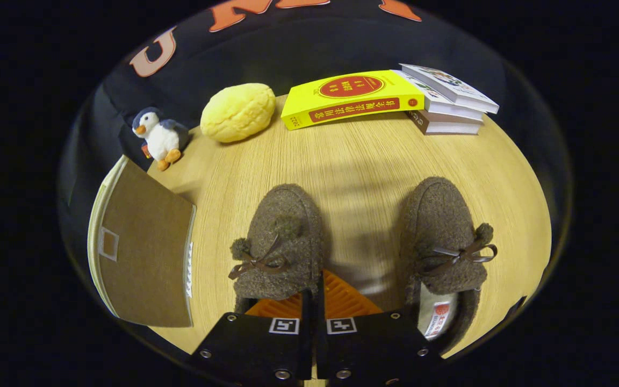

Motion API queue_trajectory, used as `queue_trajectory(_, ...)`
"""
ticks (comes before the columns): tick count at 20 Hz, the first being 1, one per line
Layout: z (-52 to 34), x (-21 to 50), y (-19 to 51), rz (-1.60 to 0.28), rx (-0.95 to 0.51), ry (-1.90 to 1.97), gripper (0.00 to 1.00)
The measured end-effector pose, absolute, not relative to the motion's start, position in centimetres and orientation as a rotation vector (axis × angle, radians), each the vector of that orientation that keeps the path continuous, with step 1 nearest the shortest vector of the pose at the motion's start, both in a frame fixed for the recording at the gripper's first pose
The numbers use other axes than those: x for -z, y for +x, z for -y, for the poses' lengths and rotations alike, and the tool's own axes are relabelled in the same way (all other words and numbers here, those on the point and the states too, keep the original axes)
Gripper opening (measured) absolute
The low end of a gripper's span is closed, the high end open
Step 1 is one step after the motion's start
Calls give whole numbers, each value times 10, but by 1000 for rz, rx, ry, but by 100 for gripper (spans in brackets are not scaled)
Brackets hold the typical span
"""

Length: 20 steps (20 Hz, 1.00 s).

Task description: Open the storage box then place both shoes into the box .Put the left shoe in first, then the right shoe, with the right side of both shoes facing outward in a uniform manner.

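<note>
gripper (317,309) closed - clamps left shoe (280,244) | right shoe (444,242) beside | box (143,247) left, books (352,97) beyond

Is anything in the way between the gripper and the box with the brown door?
Nothing visible stands between them. The gripper, fingers together and empty, sits at the left shoe. The storage box is just beyond that shoe's side, with bare table between, its door closed.
</note>
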<state>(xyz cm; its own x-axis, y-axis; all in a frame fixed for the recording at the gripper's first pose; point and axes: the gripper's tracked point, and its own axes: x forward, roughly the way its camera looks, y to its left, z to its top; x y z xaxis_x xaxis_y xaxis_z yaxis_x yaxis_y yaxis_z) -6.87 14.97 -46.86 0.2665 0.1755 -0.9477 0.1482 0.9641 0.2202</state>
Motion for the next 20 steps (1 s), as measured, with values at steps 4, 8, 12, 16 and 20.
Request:
queue_trajectory(4, -171, 424, -67, -1297, -50, 336, 4)
queue_trajectory(8, -203, 360, -44, -1220, -96, 398, 4)
queue_trajectory(12, -253, 304, -28, -1172, -175, 451, 4)
queue_trajectory(16, -309, 276, -19, -1153, -243, 455, 4)
queue_trajectory(20, -361, 271, -17, -1165, -288, 442, 4)
